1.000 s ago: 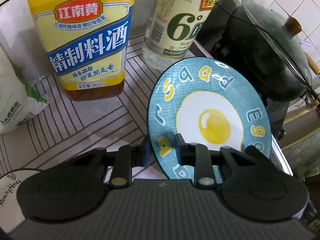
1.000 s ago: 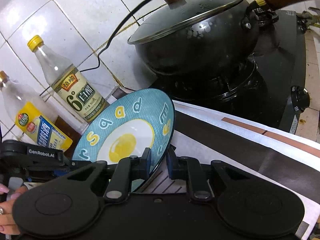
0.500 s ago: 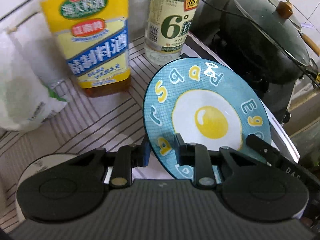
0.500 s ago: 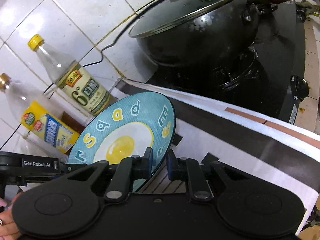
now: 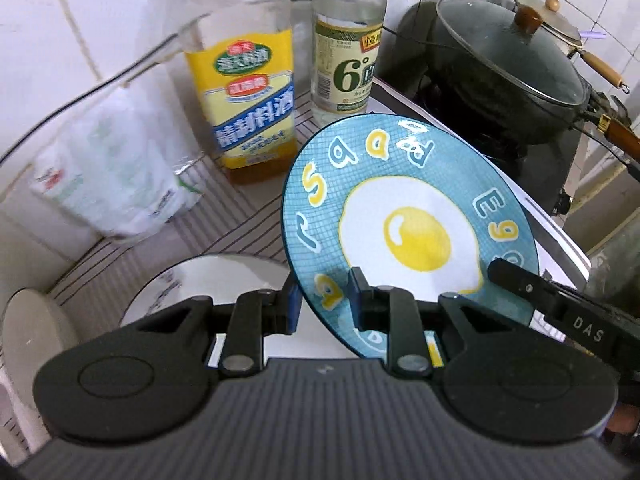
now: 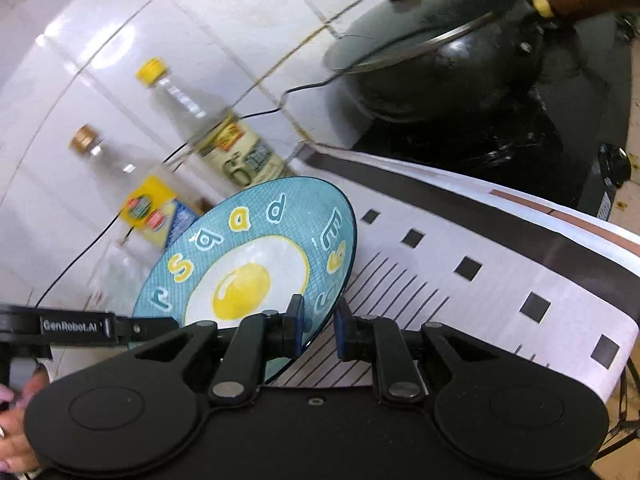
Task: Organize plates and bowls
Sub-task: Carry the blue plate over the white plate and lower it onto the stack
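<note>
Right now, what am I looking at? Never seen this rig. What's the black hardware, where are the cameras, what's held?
No robot: a person holds two handheld grippers, each with a fisheye camera looking along its fingers. Both grip one blue egg plate, tilted on edge: the left gripper from one side, the right gripper from the other. Below lie a white plate and striped counter mat. Behind stand a yellow-labelled bottle, a vinegar bottle, a white bag and a lidded wok.

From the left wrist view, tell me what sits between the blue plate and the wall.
Two bottles: a yellow-label bottle and a clear bottle stand on the striped mat beyond the blue plate, against the wall.
</note>
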`<state>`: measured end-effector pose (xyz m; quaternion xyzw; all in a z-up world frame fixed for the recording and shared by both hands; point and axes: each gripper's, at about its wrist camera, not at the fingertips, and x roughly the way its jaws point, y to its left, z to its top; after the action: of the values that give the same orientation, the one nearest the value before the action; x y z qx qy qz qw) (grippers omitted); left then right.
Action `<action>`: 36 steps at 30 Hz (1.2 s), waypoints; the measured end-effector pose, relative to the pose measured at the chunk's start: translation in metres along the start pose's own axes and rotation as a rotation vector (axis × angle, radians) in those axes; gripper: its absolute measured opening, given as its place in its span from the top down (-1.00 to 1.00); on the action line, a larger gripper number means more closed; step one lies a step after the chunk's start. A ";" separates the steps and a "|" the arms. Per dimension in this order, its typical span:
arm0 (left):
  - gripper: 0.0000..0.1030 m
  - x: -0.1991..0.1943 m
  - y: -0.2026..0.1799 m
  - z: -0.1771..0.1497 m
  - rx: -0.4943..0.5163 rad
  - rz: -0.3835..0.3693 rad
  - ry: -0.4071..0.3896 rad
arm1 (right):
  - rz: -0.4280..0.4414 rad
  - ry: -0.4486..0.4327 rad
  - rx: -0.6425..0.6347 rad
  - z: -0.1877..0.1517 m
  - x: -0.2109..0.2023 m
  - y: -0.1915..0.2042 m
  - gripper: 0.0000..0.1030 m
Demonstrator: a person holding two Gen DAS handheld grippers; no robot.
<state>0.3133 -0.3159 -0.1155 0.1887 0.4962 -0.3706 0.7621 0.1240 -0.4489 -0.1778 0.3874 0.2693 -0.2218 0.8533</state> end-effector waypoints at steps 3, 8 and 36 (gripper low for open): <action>0.57 -0.018 0.006 -0.012 -0.022 0.000 -0.006 | 0.023 0.012 -0.026 -0.002 -0.010 0.010 0.61; 0.57 -0.049 0.020 -0.035 -0.088 0.001 -0.027 | 0.062 0.032 -0.096 -0.006 -0.027 0.034 0.61; 0.55 -0.034 0.114 -0.133 -0.399 0.022 0.109 | 0.101 0.304 -0.274 -0.063 0.020 0.097 0.60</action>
<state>0.3096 -0.1413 -0.1525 0.0593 0.5980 -0.2458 0.7606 0.1779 -0.3442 -0.1727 0.3100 0.4028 -0.0790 0.8576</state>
